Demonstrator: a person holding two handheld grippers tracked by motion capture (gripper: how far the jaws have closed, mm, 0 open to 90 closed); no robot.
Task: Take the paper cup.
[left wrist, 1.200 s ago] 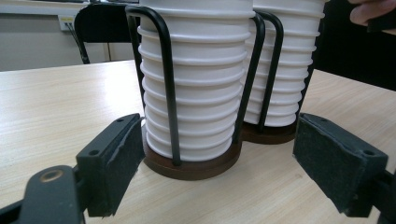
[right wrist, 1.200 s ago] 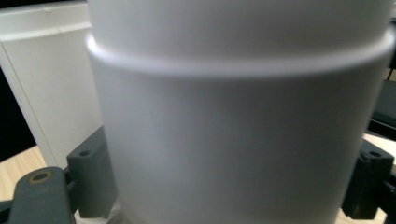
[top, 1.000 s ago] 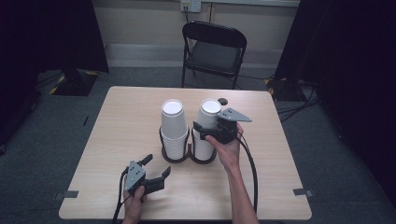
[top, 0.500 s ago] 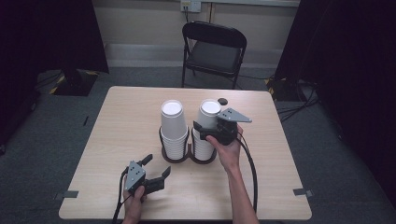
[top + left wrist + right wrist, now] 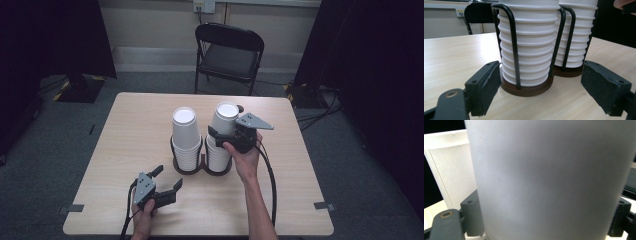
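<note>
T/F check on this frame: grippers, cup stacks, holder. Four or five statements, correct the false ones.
1. The right gripper has its jaws around the top cup of the right-hand stack. True.
2. The left gripper grips the left cup stack. False: it is open, clear of the stack, low over the table.
3. Both stacks stand in a black wire holder. True.
4. The cups sit mouth up. False: they are upside down, closed bottoms on top.
5. A folding chair stands beyond the table. True.
</note>
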